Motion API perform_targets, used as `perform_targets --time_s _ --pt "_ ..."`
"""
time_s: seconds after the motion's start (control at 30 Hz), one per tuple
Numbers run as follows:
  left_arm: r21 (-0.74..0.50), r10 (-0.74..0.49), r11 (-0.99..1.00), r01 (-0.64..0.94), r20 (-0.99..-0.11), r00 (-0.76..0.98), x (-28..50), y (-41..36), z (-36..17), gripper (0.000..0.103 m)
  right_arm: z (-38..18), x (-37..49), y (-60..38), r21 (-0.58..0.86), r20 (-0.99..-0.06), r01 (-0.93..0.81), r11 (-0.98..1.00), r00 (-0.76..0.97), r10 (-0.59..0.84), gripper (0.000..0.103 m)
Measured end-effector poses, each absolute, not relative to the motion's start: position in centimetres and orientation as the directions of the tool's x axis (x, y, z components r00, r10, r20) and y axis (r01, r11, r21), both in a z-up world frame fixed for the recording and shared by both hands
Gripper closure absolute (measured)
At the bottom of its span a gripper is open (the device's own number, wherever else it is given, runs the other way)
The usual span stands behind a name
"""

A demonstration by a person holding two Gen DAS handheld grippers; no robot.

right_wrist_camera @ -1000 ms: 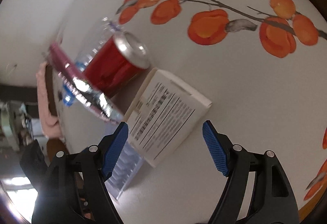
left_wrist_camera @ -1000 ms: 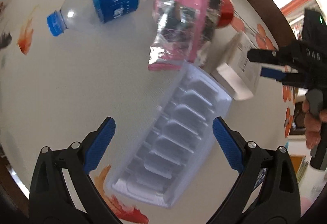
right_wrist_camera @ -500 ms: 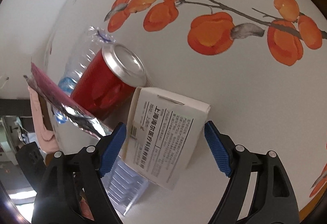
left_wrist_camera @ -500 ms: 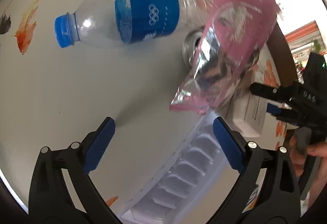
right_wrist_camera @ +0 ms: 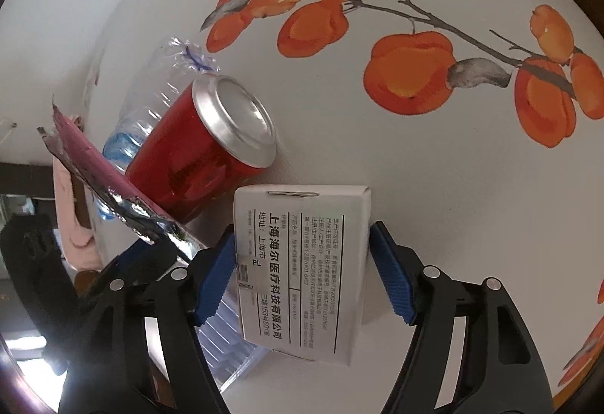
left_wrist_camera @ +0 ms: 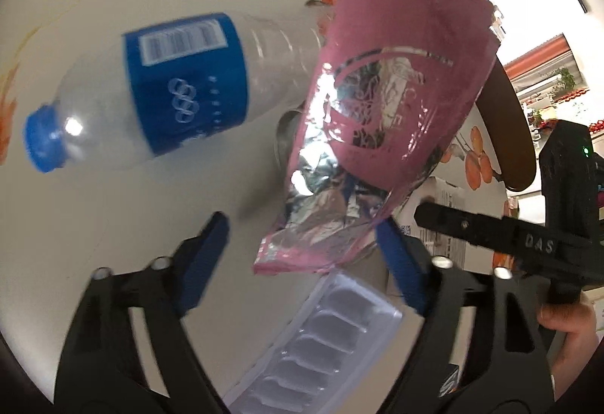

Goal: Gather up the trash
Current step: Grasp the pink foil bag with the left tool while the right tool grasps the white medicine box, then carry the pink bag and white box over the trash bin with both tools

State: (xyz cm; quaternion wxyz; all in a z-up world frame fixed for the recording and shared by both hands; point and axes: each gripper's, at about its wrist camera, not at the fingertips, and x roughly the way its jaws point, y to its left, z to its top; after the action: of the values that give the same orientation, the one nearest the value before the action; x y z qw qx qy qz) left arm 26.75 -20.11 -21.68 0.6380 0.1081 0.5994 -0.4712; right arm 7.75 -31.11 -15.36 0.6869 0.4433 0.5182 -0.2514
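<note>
A pink foil pouch [left_wrist_camera: 381,134] stands tilted between the open fingers of my left gripper [left_wrist_camera: 305,263]; it also shows in the right wrist view [right_wrist_camera: 102,183]. A clear bottle with a blue label [left_wrist_camera: 158,93] lies behind it. A clear plastic blister tray [left_wrist_camera: 324,346] lies under the gripper. My right gripper [right_wrist_camera: 302,274] is open around a white printed box [right_wrist_camera: 302,270], pads close to its sides. A red can [right_wrist_camera: 204,146] lies just beyond the box, against the bottle.
The white table [right_wrist_camera: 415,157] carries orange fruit prints [right_wrist_camera: 411,74]. Its dark wooden edge [left_wrist_camera: 509,112] runs at the right of the left wrist view. My right gripper's black body [left_wrist_camera: 528,240] is close beside the left one.
My left gripper has moved forward past the blister tray to the pink pouch. My right gripper has advanced so the white box now sits between its fingers.
</note>
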Motion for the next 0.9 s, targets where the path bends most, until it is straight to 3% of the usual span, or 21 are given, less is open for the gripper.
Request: perform_targets --time_s 0.23,0.67,0.9 --pt "-0.452 -0.474 0.523 0.722 -0.859 -0.195 26.0 -21.1 -22.2 0.074 -15.6 7.5 -31.0 0.380 -0.923 0.788 0.484 0.355 0.147 0.033" --pt "-0.412 -0.506 0.600 0.686 -0.859 -0.075 24.5 -17.3 -18.6 0.077 -13.1 6.5 -30.7 0.434 -0.896 0.722 0.539 0.410 0.172 0.033" --pt "-0.402 -0.544 0.680 0.613 -0.837 0.056 22.4 -13.0 -15.3 0.077 -10.3 7.3 -28.0 0.478 -0.864 0.606 0.636 0.454 0.217 0.033"
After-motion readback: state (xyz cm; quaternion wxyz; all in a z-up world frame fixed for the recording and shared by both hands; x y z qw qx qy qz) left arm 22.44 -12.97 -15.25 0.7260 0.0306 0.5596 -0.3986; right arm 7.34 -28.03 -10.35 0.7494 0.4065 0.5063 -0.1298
